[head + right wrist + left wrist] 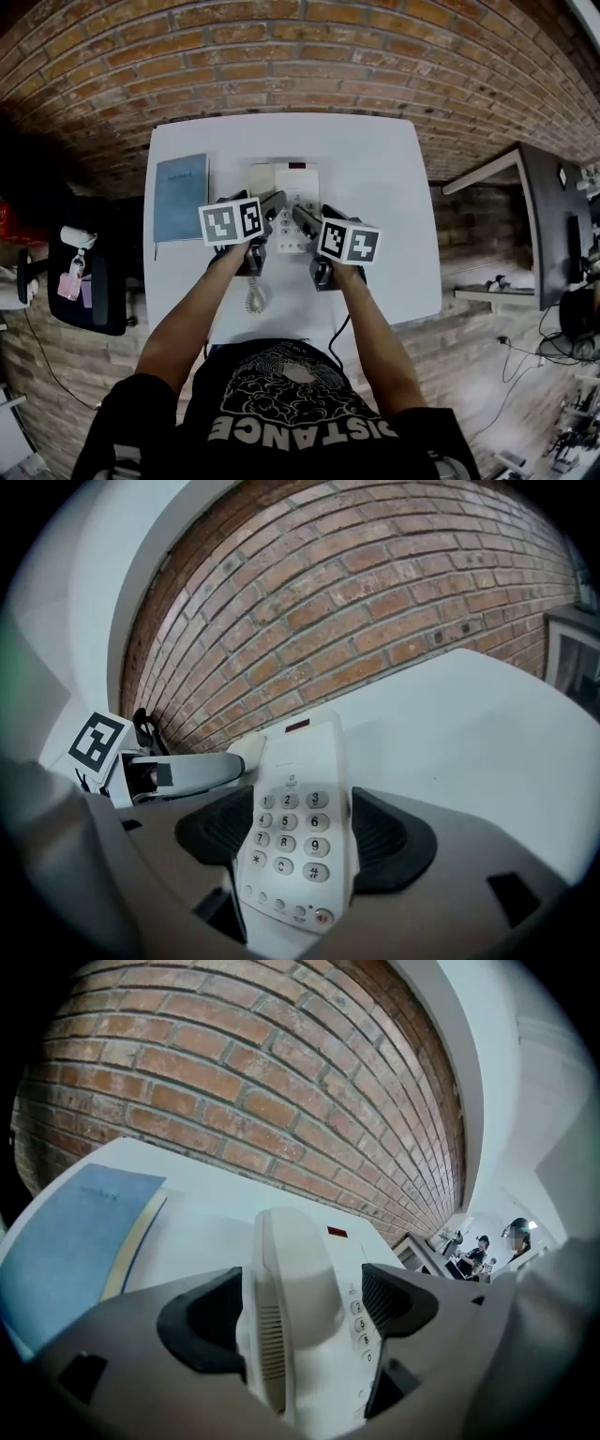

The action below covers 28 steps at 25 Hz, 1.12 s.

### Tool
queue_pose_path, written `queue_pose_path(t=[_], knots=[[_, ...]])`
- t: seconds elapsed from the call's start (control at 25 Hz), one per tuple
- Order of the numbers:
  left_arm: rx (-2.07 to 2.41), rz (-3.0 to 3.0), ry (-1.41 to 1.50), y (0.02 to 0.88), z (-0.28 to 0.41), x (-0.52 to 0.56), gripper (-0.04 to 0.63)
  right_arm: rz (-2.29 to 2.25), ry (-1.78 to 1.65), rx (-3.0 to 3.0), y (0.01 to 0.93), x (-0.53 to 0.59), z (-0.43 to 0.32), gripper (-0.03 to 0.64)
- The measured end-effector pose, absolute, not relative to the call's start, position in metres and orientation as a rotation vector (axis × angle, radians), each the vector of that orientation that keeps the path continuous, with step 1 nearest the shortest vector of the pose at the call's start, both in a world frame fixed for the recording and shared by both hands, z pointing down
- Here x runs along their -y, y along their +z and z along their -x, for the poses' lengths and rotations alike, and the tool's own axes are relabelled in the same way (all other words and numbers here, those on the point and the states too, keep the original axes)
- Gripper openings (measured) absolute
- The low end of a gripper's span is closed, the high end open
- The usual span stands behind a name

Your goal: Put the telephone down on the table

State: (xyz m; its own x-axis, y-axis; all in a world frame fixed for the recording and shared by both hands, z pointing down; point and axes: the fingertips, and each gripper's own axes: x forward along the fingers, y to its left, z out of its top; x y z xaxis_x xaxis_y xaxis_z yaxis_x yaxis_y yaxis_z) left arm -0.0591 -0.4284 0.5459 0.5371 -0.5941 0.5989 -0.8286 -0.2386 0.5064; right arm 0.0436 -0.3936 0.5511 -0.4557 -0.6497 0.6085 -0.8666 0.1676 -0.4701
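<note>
Left gripper pinching handset side of telephone. Right gripper clamped across keypad. Telephone mid-table; base resting or just above, hard to tell from here. Judge it light, with a hard, smooth, slippery shell; handset could tip off, coiled cord drags. Grip the flanks, hold level.
</note>
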Motion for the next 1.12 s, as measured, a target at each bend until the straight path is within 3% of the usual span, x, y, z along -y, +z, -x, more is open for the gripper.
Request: queue_pose_path(t=[0.2,0.32,0.56,1.12], knots=[[1.236,-2.022,0.343,0.511,0.068,0.424,0.390,-1.478,1.043,2.250,0.516,0.390,-0.046,0.318],[1.259,-2.092,0.313,0.483,0.068,0.416,0.369,-1.497,0.971,2.298,0.491,0.386,-0.049,0.263],[1.327,-2.263,0.241,0.420,0.067,0.395,0.223,-1.502,0.787,2.404,0.440,0.373,-0.050,0.215],[1.502,-2.437,0.179,0.351,0.082,0.326,0.072,-1.478,0.506,2.603,0.360,0.323,-0.048,0.108]])
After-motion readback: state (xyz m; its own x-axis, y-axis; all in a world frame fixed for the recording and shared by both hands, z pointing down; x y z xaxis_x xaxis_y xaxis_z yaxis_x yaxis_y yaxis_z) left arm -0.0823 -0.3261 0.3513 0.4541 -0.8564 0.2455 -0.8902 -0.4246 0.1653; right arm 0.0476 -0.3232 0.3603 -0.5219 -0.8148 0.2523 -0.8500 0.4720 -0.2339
